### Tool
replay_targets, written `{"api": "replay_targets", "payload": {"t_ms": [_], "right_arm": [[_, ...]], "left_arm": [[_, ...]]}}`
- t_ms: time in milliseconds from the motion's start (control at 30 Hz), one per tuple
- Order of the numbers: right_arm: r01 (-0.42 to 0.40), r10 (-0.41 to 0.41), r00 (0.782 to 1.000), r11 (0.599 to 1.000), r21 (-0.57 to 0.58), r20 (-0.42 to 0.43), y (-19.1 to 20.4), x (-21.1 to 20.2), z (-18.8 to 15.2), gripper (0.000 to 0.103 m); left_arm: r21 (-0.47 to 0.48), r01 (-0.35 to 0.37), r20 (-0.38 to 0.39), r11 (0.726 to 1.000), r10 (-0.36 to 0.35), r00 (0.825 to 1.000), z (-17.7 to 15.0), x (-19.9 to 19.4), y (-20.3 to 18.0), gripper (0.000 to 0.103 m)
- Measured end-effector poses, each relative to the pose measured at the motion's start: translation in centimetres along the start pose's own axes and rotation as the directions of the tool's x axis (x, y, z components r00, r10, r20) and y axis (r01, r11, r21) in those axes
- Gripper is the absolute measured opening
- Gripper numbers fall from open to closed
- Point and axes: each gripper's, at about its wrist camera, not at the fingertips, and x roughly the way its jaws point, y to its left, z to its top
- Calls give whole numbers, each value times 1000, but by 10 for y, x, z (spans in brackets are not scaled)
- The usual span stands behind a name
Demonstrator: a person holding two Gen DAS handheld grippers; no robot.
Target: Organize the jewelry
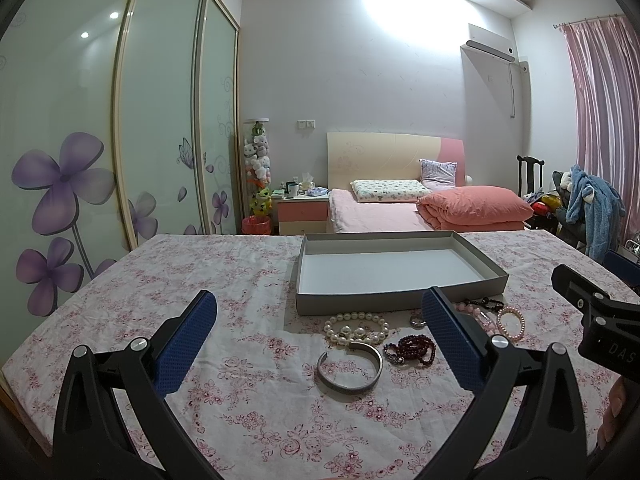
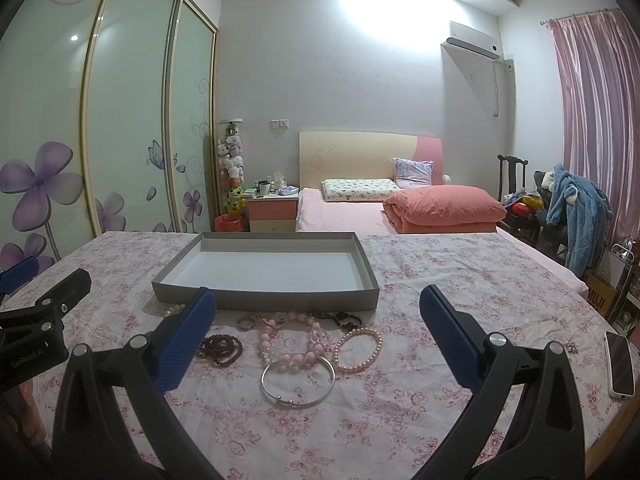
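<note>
Both grippers, left (image 1: 320,328) and right (image 2: 318,328), gape empty; pinch the near bangle's (image 2: 298,384) rim, then lift it into the box (image 2: 264,276).

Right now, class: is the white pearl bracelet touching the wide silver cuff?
Touching. The left wrist view shows the white pearl bracelet overlapping the wide silver cuff at its far rim.
</note>
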Motion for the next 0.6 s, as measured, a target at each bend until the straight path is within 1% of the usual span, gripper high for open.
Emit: {"api": "replay_targets", "payload": {"t_ms": [467, 533, 600], "right_arm": [[1, -1, 1000, 1000, 4, -8, -1, 1, 0, 99], [1, -1, 1000, 1000, 2, -14, -2, 4, -2, 99], [-5, 5, 999, 1000, 3, -38, -5, 8, -3, 99]], "left_arm": [[0, -1, -8, 1000, 1, 1000, -1, -1, -1, 101], [1, -3, -16, 1000, 3, 1000, -1, 4, -1, 101], [2, -4, -36, 1000, 4, 999, -2, 8, -1, 101]]}}
